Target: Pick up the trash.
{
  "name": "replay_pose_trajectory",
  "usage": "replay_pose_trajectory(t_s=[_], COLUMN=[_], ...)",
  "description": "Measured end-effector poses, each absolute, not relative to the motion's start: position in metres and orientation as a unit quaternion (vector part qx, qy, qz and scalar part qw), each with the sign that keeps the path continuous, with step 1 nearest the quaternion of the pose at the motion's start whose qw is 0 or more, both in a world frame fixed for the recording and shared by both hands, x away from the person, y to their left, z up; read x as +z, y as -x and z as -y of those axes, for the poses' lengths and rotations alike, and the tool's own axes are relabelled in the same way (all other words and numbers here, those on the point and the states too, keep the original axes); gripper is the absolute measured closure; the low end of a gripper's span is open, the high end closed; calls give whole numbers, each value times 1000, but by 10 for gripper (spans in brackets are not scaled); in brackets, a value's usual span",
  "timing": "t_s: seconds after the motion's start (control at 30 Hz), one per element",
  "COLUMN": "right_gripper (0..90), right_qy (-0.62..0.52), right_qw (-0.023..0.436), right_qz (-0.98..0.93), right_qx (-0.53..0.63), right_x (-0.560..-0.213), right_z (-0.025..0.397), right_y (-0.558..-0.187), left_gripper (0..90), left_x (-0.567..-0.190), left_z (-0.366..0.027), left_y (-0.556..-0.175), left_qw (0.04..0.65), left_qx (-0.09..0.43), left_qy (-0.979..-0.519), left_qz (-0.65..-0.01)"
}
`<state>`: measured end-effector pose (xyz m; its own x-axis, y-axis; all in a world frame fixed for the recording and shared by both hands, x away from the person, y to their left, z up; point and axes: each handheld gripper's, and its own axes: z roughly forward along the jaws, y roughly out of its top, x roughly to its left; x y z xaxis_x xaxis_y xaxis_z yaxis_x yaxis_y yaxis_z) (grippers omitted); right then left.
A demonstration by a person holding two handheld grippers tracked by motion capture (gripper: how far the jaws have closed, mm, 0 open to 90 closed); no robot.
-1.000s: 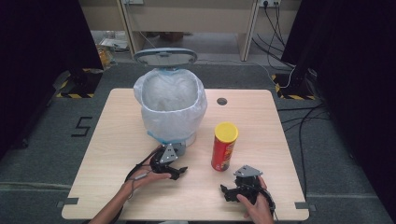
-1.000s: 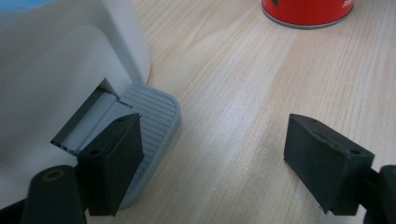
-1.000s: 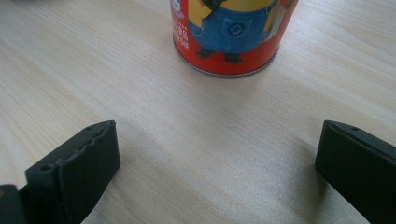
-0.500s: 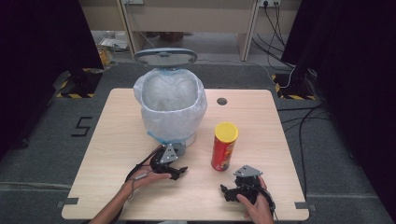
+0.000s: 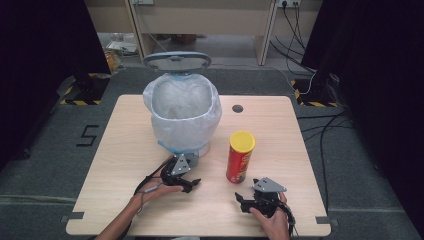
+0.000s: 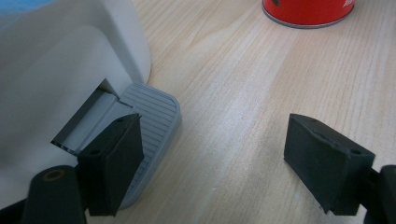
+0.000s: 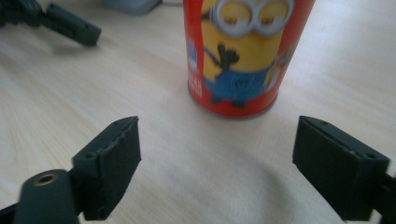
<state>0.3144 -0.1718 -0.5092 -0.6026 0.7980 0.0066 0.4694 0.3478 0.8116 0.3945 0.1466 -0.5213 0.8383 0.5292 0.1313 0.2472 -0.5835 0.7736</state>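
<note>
A red can with a yellow lid [image 5: 240,156] stands upright on the wooden table [image 5: 125,150], right of a pedal bin lined with a white bag [image 5: 182,112]. My left gripper [image 5: 187,181] is open just in front of the bin; its left jaw hovers at the grey foot pedal [image 6: 152,116]. The can's base [image 6: 308,11] shows at the top of the left gripper view. My right gripper [image 5: 245,202] is open near the front edge, with the can [image 7: 245,51] a short way ahead of its jaws. Nothing is held.
The bin's grey lid [image 5: 176,61] stands raised behind the bag. A round cable hole [image 5: 237,108] sits at the table's back right. Cables [image 5: 320,135] run over the floor to the right. The other gripper's jaw [image 7: 70,25] shows far off in the right gripper view.
</note>
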Motion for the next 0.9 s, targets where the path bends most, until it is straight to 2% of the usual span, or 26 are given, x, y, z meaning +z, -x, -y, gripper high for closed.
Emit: replay_pose_trajectory(t_s=[0.43,0.9], right_gripper=[154,179], right_qy=[-382,-383], right_qw=[254,252], right_qz=[-756,-745], right_qx=[466,484], right_x=[-491,-488], right_z=[167,154], right_y=[-323,-346], left_gripper=[188,188], left_x=[-522,-522], left_z=[-147,-147], left_y=[-395,-395], left_qw=[399,399], left_qx=[178,178], left_qy=[-871,-871], left_qz=[-223,-223])
